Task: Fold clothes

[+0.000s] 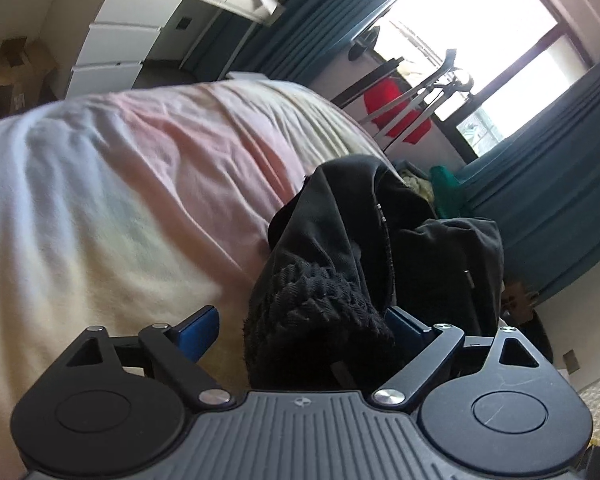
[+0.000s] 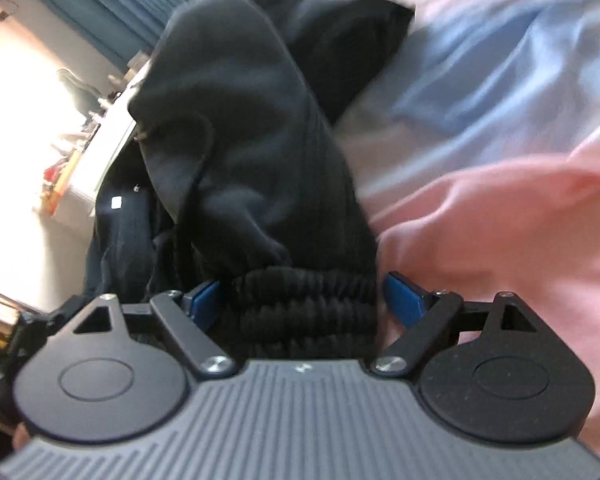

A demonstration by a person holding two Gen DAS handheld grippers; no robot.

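Observation:
A black garment with a ribbed elastic band lies on the edge of the bed. In the left wrist view the garment [image 1: 380,240] hangs over the bed's side and its ribbed band [image 1: 316,312] sits between the wide-spread blue fingers of my left gripper [image 1: 304,328], nearer the right finger. In the right wrist view the same garment [image 2: 244,128] stretches away from me and its ribbed band [image 2: 304,304] fills the gap of my right gripper [image 2: 304,304], whose blue fingers stand wide apart on either side of it.
The bed cover [image 1: 120,200] is pastel, pink, white and pale blue [image 2: 500,160]. Teal curtains [image 1: 560,184] and a bright window [image 1: 480,20] are beyond. A white drawer unit [image 1: 116,44] stands at the back left. A red item [image 1: 396,112] hangs on a rack.

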